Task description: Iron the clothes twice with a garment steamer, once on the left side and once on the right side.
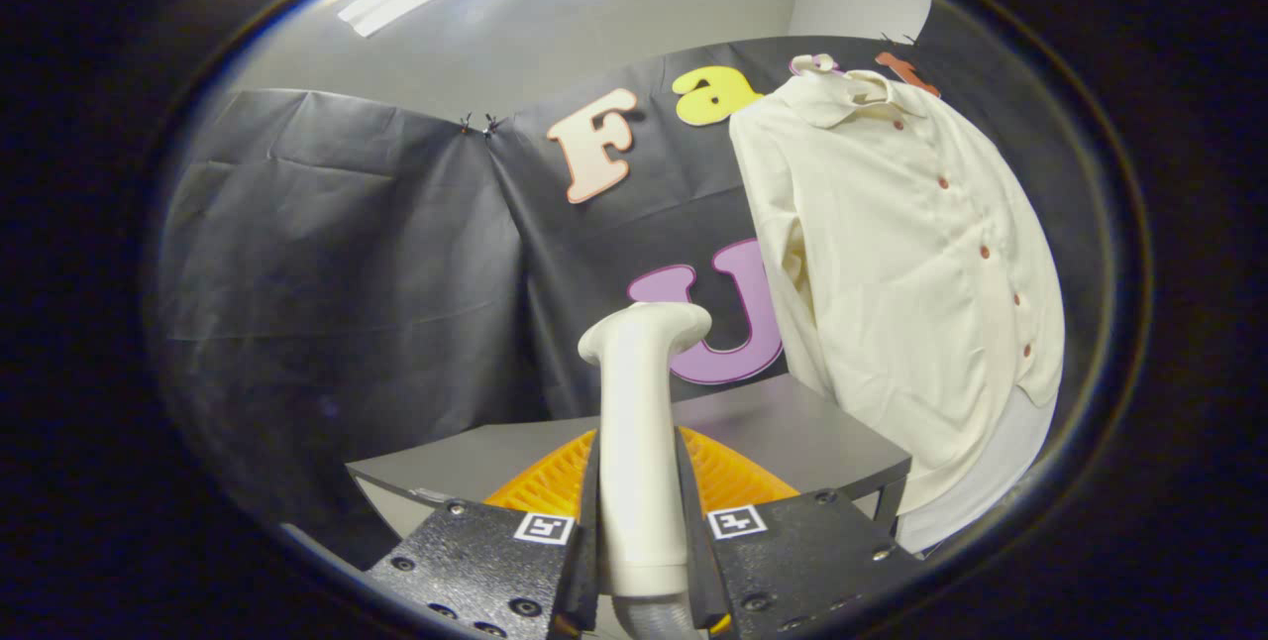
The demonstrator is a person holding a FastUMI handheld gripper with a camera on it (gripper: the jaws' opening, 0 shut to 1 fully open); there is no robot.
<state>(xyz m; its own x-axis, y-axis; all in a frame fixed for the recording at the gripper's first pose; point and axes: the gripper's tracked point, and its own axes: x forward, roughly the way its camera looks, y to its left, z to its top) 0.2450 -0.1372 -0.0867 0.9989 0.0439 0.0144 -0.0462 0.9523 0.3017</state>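
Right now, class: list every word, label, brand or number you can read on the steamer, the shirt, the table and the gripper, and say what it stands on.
Garment steamer: no text to read; the gripper has both fingers shut on it.
Shirt: none, only buttons.
Table: none.
Gripper: two square coded markers, patterns, not words.
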